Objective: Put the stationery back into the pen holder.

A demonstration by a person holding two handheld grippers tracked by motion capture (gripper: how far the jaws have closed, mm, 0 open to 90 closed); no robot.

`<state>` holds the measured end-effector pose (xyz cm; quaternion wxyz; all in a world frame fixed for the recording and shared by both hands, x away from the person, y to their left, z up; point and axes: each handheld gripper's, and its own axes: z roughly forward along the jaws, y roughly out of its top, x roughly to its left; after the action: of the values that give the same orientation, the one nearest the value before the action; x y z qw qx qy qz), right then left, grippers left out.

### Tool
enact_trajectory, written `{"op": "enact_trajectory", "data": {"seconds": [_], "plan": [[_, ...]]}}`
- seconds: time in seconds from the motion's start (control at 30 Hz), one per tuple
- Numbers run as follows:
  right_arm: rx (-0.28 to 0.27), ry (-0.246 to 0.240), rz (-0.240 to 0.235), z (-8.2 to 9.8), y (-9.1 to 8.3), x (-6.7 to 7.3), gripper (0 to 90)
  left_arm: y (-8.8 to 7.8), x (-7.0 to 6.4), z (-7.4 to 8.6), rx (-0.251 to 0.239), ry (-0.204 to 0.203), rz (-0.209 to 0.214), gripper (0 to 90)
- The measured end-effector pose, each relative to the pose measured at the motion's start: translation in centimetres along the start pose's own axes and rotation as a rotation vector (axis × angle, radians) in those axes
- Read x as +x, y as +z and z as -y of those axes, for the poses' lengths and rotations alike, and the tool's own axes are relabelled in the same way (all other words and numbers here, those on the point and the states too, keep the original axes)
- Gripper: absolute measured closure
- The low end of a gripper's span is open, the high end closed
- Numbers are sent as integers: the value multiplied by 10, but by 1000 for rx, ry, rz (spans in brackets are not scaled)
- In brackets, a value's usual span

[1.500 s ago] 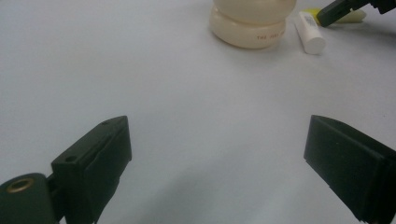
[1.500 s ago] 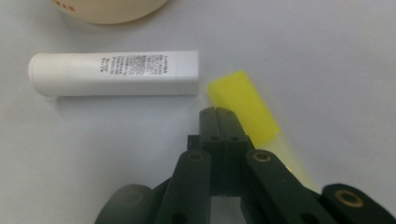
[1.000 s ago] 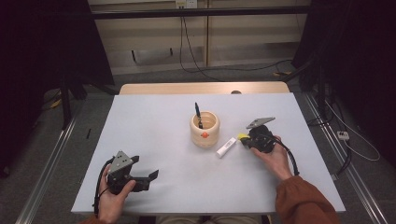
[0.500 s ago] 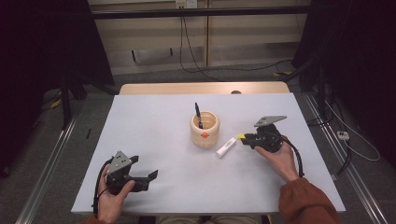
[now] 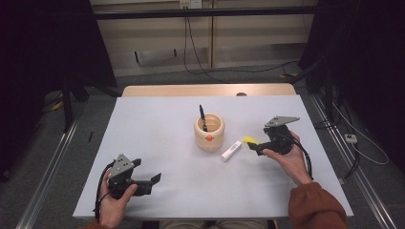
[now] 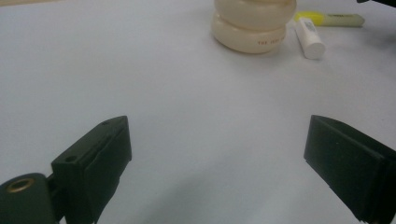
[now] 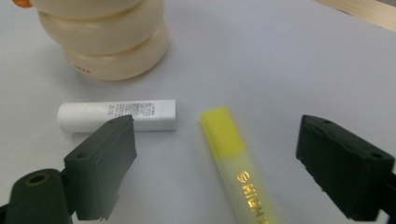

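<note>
Highlighter lying loose beneath a just-opened right gripper

On the table (image 5: pixel 157 129), right of the holder (image 5: pixel 209 131), the right gripper (image 7: pixel 215 158) has just been spreading its jaws; the yellow highlighter (image 7: pixel 236 163) lies between them untouched, beside the white tube (image 7: pixel 119 115). The left gripper (image 6: pixel 215 158) gapes, empty.

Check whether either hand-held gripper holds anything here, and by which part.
Nothing is held. The right hand-held gripper has just been opening; the yellow plastic highlighter lies loose between its jaws. The left hand-held gripper is open.
</note>
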<state>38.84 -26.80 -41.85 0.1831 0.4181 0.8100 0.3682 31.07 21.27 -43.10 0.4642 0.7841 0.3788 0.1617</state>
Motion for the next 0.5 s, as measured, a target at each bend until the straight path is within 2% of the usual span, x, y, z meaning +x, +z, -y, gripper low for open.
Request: {"op": "enact_trajectory", "data": {"seconds": [0.03, 0.17, 0.27, 0.4, 0.5], "plan": [[4, -1, 6, 0, -2, -1, 71, 0, 0, 0, -1, 0, -2, 74], [39, 10, 4, -1, -9, -7, 94, 0, 0, 0, 0, 0, -2, 74], [82, -5, -2, -2, -10, -12, 111, 0, 0, 0, 4, 2, -5, 74], [70, 12, -25, -4, -8, -16, 119, 0, 0, 0, 4, 3, -7, 74], [144, 19, -56, -1, 4, -17, 111, 0, 0, 0, 1, 2, -3, 74]]}}
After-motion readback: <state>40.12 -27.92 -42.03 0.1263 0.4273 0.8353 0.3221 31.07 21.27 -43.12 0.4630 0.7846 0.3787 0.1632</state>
